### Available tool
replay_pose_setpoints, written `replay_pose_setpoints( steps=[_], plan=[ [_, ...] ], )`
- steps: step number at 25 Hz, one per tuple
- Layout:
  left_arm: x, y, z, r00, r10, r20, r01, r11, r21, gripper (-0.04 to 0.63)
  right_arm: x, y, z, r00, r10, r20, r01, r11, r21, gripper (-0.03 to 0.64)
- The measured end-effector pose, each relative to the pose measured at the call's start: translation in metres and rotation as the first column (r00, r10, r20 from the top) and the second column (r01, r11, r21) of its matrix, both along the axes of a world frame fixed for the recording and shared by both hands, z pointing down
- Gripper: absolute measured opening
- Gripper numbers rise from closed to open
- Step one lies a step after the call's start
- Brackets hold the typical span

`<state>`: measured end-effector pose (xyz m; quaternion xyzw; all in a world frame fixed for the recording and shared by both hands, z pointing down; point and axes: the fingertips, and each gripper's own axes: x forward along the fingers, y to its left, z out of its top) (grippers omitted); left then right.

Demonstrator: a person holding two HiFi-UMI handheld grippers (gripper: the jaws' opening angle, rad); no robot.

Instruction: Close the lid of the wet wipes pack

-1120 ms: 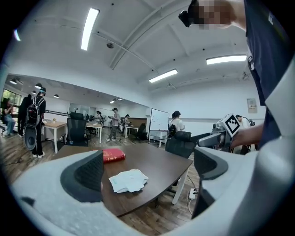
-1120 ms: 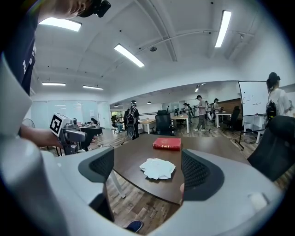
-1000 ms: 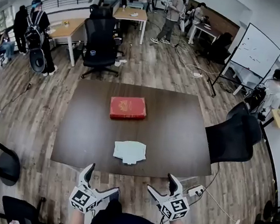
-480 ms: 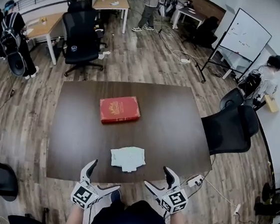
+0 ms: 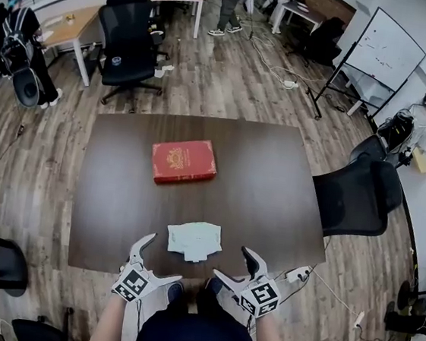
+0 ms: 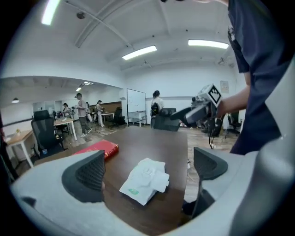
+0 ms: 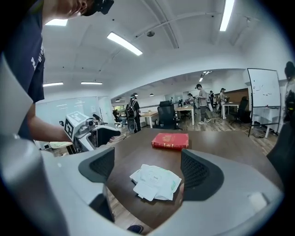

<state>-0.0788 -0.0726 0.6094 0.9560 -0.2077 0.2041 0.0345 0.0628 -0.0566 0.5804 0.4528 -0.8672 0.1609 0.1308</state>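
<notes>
The wet wipes pack point(image 5: 194, 240) is white and crumpled and lies flat near the front edge of the dark table point(image 5: 272, 188). A white flap sticks out at its near side. In the left gripper view the pack point(image 6: 144, 179) lies ahead between the jaws, apart from them. The right gripper view shows the pack point(image 7: 156, 180) the same way. My left gripper point(image 5: 160, 260) hangs open at the table's front edge, left of the pack. Just right of the pack, my right gripper point(image 5: 232, 264) is open too. Neither holds anything.
A red book point(image 5: 184, 161) lies farther back on the table. A black office chair point(image 5: 356, 199) stands at the table's right side and another point(image 5: 130, 48) beyond the far edge. Other desks and several people are in the room behind.
Both grippers have come forward and up to the table's front edge, closer to the pack on either side. The pack and the book have not moved.
</notes>
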Motion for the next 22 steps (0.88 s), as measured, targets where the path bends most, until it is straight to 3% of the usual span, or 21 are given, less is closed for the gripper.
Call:
replay_pose_setpoints(
  steps=[3, 8, 11, 13, 22],
  plan=[
    [0.009, 0.001, 0.037, 0.989, 0.075, 0.130, -0.078, 0.997, 0.014, 0.594, 0.001, -0.005, 0.009, 1.000, -0.022, -0.009, 0.022, 1.000, -0.016, 0.463],
    [0.012, -0.010, 0.069, 0.960, 0.129, 0.248, -0.134, 0.991, 0.005, 0.594, -0.004, -0.011, 0.027, 0.997, -0.068, -0.025, 0.067, 0.997, -0.043, 0.460],
    [0.012, -0.017, 0.090, 0.914, 0.172, 0.367, -0.204, 0.978, 0.051, 0.582, -0.008, -0.012, 0.036, 0.997, -0.076, -0.007, 0.076, 0.995, -0.064, 0.459],
    [0.014, -0.019, 0.106, 0.880, 0.216, 0.423, -0.251, 0.967, 0.030, 0.566, -0.012, -0.012, 0.041, 0.996, -0.087, 0.003, 0.087, 0.994, -0.073, 0.456],
    [0.026, -0.043, 0.167, 0.750, 0.361, 0.554, -0.369, 0.924, -0.102, 0.525, -0.022, -0.007, 0.067, 0.985, -0.159, -0.072, 0.151, 0.983, -0.101, 0.449]
  ],
)
